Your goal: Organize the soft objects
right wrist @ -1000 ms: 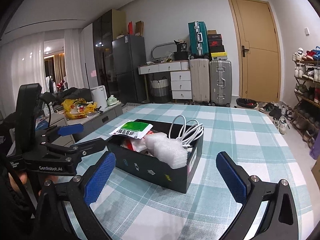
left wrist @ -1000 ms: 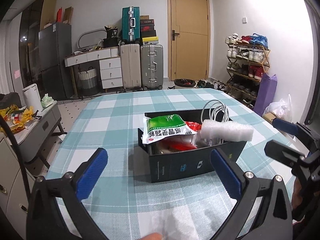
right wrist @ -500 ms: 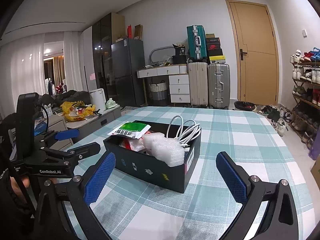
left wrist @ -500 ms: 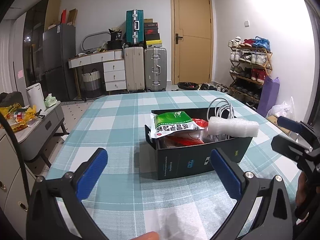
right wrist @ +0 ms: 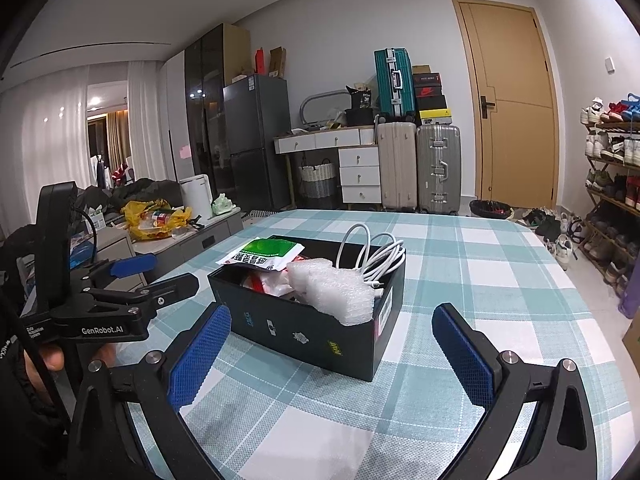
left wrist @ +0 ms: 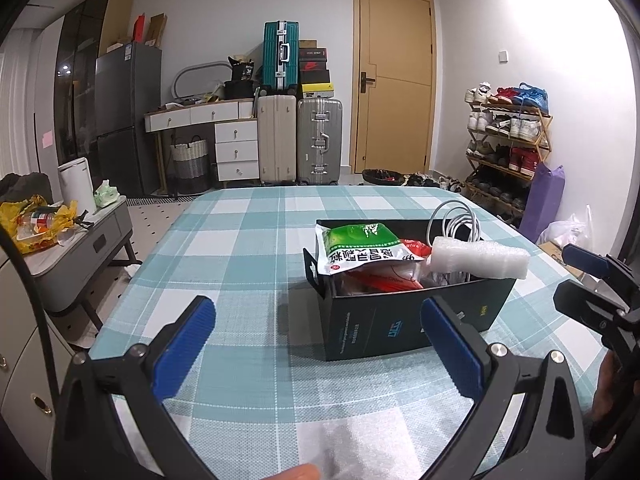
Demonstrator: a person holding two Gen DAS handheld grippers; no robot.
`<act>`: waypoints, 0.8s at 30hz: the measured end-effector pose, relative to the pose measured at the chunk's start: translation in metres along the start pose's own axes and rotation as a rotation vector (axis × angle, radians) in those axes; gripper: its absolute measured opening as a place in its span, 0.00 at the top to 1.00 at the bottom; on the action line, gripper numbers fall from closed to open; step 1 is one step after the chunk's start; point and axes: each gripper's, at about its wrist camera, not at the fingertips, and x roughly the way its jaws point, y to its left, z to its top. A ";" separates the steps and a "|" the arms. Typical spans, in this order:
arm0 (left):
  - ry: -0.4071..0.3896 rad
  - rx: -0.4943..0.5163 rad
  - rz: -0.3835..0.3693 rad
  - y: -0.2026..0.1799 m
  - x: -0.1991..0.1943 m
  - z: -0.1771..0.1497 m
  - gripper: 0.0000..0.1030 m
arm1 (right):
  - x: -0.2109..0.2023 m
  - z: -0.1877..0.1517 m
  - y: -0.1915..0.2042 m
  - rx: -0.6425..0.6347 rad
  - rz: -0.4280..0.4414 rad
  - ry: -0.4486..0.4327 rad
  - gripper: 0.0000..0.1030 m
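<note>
Both your grippers, left gripper (left wrist: 318,334) and right gripper (right wrist: 332,346), hang wide open and empty over the checked tablecloth (right wrist: 472,264), while the black box (right wrist: 304,326) sits between them with the bubble wrap roll (left wrist: 480,258) lying crosswise over its rim.

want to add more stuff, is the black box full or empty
Full: the black box holds a green packet, bubble wrap and white cable sticking above its rim.

Teal-white checked tablecloth (left wrist: 248,248), black box (left wrist: 400,328), green packet (left wrist: 360,242), perhaps white foam (left wrist: 480,256)
</note>
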 end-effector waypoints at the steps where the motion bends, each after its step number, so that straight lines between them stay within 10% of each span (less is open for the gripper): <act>1: -0.001 -0.001 0.000 0.000 0.000 0.000 0.00 | 0.000 0.000 0.000 0.000 -0.001 -0.001 0.01; 24: -0.021 -0.020 -0.006 0.004 -0.001 -0.001 0.00 | 0.000 0.001 0.000 -0.001 0.001 -0.002 0.01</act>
